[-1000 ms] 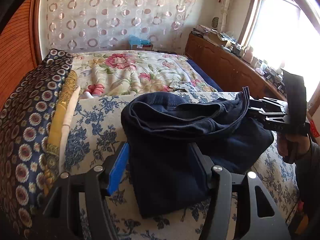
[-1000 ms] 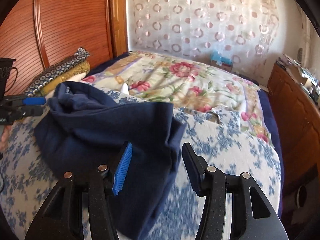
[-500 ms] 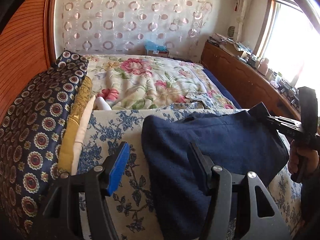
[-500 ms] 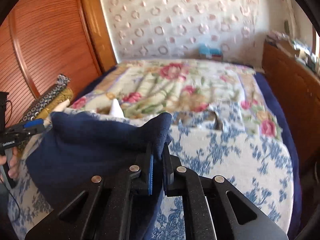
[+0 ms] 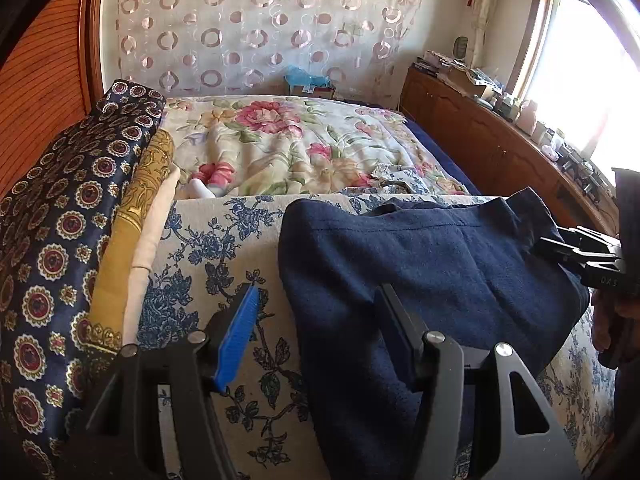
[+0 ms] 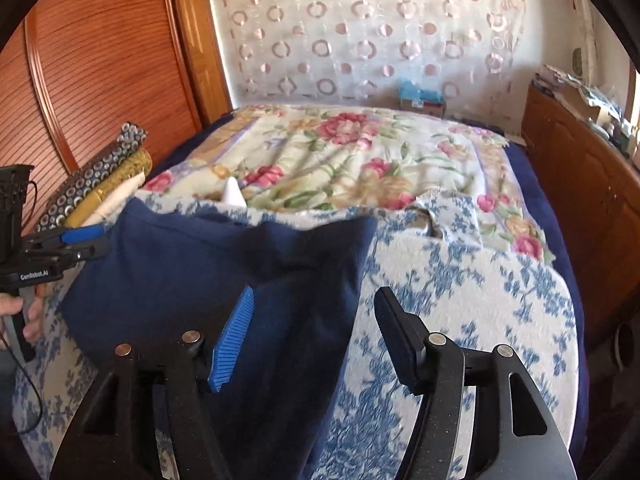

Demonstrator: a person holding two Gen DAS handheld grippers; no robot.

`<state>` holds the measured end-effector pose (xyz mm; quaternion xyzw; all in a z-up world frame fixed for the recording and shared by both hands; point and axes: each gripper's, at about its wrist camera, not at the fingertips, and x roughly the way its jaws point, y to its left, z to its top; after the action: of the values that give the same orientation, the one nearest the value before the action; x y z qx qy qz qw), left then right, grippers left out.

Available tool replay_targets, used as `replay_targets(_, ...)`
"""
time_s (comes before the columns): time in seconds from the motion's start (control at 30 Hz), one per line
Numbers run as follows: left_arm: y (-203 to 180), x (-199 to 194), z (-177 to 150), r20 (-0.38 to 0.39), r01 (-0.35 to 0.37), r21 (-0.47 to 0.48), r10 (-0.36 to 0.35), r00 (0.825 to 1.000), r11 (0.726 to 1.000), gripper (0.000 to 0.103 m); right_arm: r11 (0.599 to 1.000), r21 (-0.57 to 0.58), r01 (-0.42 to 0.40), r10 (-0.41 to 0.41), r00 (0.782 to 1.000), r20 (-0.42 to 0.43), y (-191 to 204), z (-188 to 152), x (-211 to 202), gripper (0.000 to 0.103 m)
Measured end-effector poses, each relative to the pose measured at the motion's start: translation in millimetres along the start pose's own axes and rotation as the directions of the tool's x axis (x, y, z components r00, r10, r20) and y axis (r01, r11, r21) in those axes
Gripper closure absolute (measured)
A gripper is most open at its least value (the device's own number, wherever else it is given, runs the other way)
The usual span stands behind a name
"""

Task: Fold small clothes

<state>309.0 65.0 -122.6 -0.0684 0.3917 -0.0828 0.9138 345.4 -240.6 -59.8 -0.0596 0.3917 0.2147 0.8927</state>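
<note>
The right gripper had just been opening, releasing the folded navy knit garment flat near the bed's front edge; the left gripper stood open too.

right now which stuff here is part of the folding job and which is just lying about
Part of the job:
- navy garment
- left gripper, open, over the garment's left edge
- right gripper, jaws just opened, the garment's right edge between them, not pinched

Just lying about:
- blue floral cover
- patterned folded fabrics
- pink flower quilt
- wooden sideboard
</note>
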Motion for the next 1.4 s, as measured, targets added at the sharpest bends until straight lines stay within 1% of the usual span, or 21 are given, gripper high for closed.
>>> replay_targets(0.13,0,2,-3,-0.003,-0.004,0.006,0.004,1.0,1.0,0.044,1.0,0.022,-0.022,0.023,0.999,-0.041,-1,-6,13,0.037)
replay_targets(0.3,1,6,-5,-0.006,0.003,0.006,-0.003,1.0,1.0,0.044,0.997,0.063,-0.041,0.045,0.997,-0.066,-3,-10,21,0.037)
replay_targets(0.37,2,8,-5,-0.01,0.006,0.003,-0.006,1.0,1.0,0.044,0.996,0.074,-0.042,0.046,0.997,-0.065,-4,-9,23,0.034)
replay_targets(0.4,2,8,-6,-0.012,0.007,0.003,-0.007,1.0,1.0,0.044,0.997,0.072,-0.037,0.041,0.997,-0.065,-4,-8,24,0.033)
replay_targets(0.53,5,12,-7,-0.025,0.017,-0.002,-0.017,1.0,1.0,0.044,0.999,0.046,-0.016,0.019,0.998,-0.059,5,-7,27,0.032)
replay_targets(0.63,9,15,-8,-0.035,0.044,-0.03,-0.045,0.998,0.999,0.044,0.999,0.033,-0.021,0.023,0.998,-0.058,7,-7,28,0.032)
replay_targets(0.67,10,14,-7,-0.036,0.048,-0.035,-0.05,0.998,0.998,0.044,0.999,0.03,-0.03,0.032,0.998,-0.055,8,-7,28,0.037)
replay_targets(0.73,10,14,-7,-0.039,0.048,-0.035,-0.049,0.998,0.998,0.044,0.999,0.025,-0.044,0.045,0.998,-0.053,9,-7,28,0.041)
replay_targets(0.83,9,13,-6,-0.041,0.052,-0.043,-0.054,0.998,0.998,0.044,0.997,0.021,-0.071,0.072,0.996,-0.052,9,-8,28,0.05)
replay_targets(0.9,11,13,-5,-0.042,0.076,-0.059,-0.079,0.996,0.995,0.044,0.996,0.021,-0.091,0.092,0.994,-0.053,10,-9,28,0.06)
replay_targets(0.93,11,14,-3,-0.043,0.088,-0.063,-0.091,0.995,0.994,0.049,0.995,0.02,-0.097,0.098,0.994,-0.051,10,-9,27,0.063)
replay_targets(0.97,12,14,-3,-0.043,0.118,-0.074,-0.122,0.992,0.99,0.055,0.994,0.018,-0.104,0.105,0.993,-0.047,11,-9,27,0.067)
replay_targets(1.0,14,15,-2,-0.046,0.136,-0.085,-0.14,0.989,0.987,0.067,0.994,0.017,-0.111,0.111,0.993,-0.043,11,-9,26,0.071)
replay_targets(1.03,15,15,-2,-0.051,0.155,-0.106,-0.161,0.986,0.982,0.072,0.993,0.019,-0.12,0.12,0.992,-0.037,11,-10,24,0.073)
replay_targets(1.07,16,14,-1,-0.05,0.159,-0.115,-0.165,0.985,0.981,0.077,0.992,0.019,-0.126,0.126,0.992,-0.031,11,-9,23,0.077)
replay_targets(1.1,15,13,-2,-0.049,0.164,-0.107,-0.17,0.984,0.981,0.088,0.991,0.017,-0.13,0.13,0.991,-0.021,11,-10,21,0.079)
replay_targets(1.13,13,12,-1,-0.049,0.164,-0.102,-0.169,0.984,0.981,0.093,0.991,0.012,-0.133,0.134,0.991,-0.01,12,-10,18,0.08)
replay_targets(1.2,9,2,-1,-0.026,0.171,-0.091,-0.174,0.984,0.981,0.095,0.991,0.005,-0.133,0.133,0.991,0.007,14,-9,12,0.082)
replay_targets(1.27,3,-15,0,0.017,0.181,-0.069,-0.18,0.983,0.981,0.095,0.991,0.002,-0.134,0.134,0.99,0.037,16,-7,3,0.083)
replay_targets(1.33,-5,-36,2,0.058,0.19,-0.04,-0.188,0.98,0.981,0.095,0.991,-0.018,-0.133,0.134,0.988,0.075,21,-3,-9,0.084)
replay_targets(1.4,-12,-61,4,0.11,0.182,-0.008,-0.18,0.977,0.983,0.095,0.99,-0.041,-0.134,0.138,0.985,0.105,28,2,-20,0.085)
